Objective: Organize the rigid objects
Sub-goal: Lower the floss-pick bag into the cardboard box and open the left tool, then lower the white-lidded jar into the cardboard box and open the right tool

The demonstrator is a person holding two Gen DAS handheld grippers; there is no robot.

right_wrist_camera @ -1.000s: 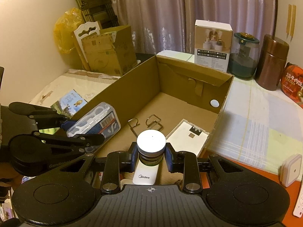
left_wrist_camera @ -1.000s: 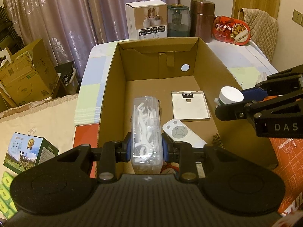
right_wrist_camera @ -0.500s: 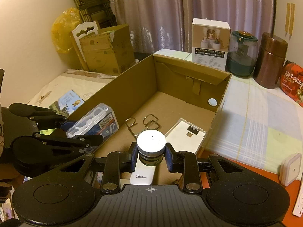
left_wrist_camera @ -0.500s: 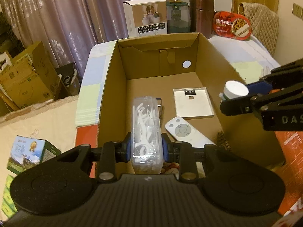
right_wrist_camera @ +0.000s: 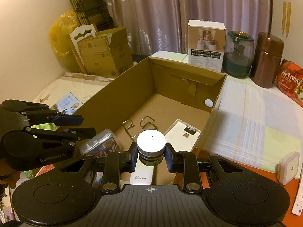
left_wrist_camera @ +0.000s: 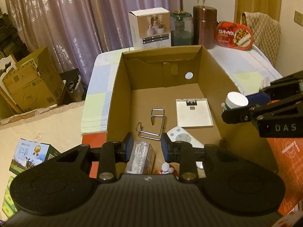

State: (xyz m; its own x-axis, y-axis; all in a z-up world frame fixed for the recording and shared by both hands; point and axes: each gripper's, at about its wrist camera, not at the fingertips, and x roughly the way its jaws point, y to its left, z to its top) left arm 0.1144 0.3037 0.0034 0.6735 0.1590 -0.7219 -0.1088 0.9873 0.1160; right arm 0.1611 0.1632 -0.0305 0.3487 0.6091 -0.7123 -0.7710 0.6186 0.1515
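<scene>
Open cardboard box (left_wrist_camera: 121, 87) holding wire hooks (left_wrist_camera: 151, 124), white flat panel (left_wrist_camera: 193, 113), Midea remote (right_wrist_camera: 141, 172), clear floss-pick case (left_wrist_camera: 140, 155) lying near the front wall, left gripper (left_wrist_camera: 145, 147) above it with jaws apart, right gripper (right_wrist_camera: 151, 155) clamped on white-capped bottle (right_wrist_camera: 151, 143) over the box's near end.

Home room: curtains (right_wrist_camera: 189, 15), bed (right_wrist_camera: 75, 87), tablecloth-covered table (right_wrist_camera: 255, 117), stacked cardboard boxes (right_wrist_camera: 106, 54).

Both wrist views look down, close, into the same cardboard box (left_wrist_camera: 121, 87)
</scene>
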